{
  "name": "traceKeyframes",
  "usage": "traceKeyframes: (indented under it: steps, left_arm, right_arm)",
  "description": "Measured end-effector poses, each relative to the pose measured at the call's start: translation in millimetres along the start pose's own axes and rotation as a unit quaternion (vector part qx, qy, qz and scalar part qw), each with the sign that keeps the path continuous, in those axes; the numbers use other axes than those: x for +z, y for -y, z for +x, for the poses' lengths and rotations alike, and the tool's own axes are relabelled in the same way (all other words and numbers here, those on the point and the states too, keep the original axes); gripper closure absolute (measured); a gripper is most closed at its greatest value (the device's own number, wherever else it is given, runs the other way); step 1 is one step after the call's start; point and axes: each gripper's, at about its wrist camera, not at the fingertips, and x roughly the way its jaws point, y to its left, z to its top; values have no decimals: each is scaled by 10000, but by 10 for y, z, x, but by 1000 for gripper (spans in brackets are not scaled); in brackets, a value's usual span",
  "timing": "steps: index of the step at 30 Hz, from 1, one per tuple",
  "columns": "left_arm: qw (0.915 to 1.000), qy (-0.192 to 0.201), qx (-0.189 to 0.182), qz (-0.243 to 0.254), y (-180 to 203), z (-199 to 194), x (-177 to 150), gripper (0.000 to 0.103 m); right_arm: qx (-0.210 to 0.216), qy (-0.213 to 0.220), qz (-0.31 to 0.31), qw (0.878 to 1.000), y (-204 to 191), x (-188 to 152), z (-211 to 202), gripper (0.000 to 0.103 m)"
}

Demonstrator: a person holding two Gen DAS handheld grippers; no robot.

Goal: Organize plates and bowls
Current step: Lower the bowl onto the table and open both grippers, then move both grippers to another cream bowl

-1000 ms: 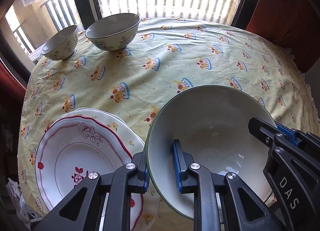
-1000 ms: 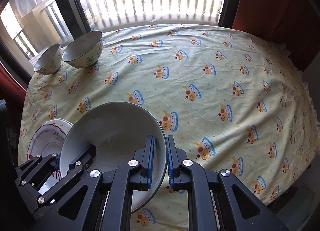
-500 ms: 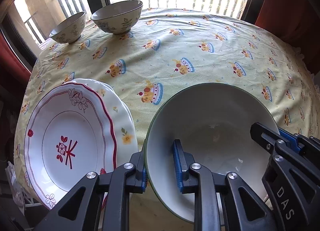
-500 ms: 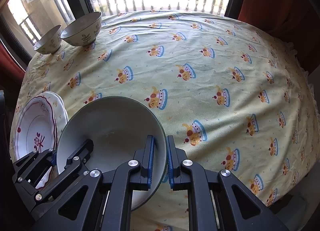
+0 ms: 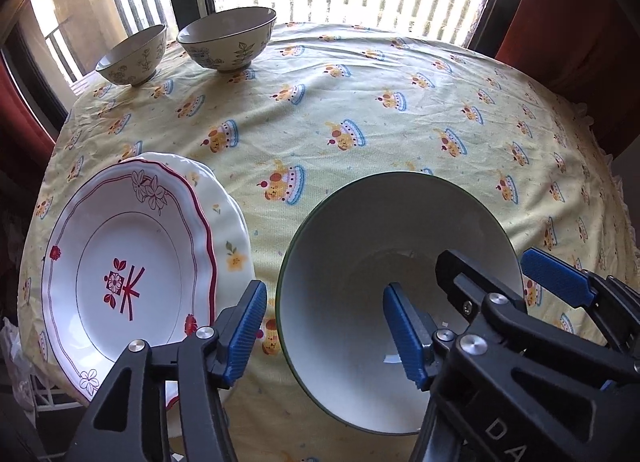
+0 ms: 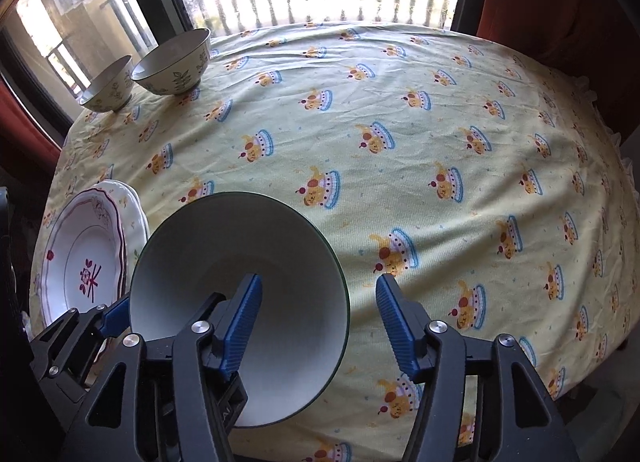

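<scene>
A large white bowl with a green rim [image 5: 360,246] [image 6: 256,246] rests on the yellow tablecloth at the near edge. My left gripper [image 5: 326,332] is open, its jaws straddling the bowl's left rim without touching. My right gripper [image 6: 320,326] is open too, straddling the bowl's right rim. A red-patterned plate [image 5: 128,262] [image 6: 86,258] lies on a white plate [image 5: 232,230] to the bowl's left. Two patterned bowls stand at the far left: a smaller one [image 5: 134,56] [image 6: 108,84] and a bigger one [image 5: 228,40] [image 6: 174,62].
The round table [image 6: 440,122] with its cupcake-print cloth stretches to the right and back. A window with a railing is behind it, red curtains at both sides. The plates overhang the table's near left edge.
Both grippers held the big bowl's rim shut before; now both have opened and let it go. The bowl sits on the cloth beside the plates.
</scene>
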Motion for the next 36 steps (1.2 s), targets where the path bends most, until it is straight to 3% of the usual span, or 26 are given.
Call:
traceKeyframes:
  steps: [2,12,27,36]
  left_arm:
    - [9996,146,231,47,6,-65,21,29]
    - [9991,278,235,-215,-204,-230,168,22]
    - [9992,395,32,-48,-790,-303,640,21]
    - [9976,617,-18,305,-1238,-375,1017,18]
  right_arm:
    - [35,53,-1,10000,-4,22,-28,33]
    - [241,246,-125,9993,-126,198,-176,31]
    - [-26,522,-179,9985,-731,614,-291,31]
    - [-50,657,-42,9978,-1221,952,-295,31]
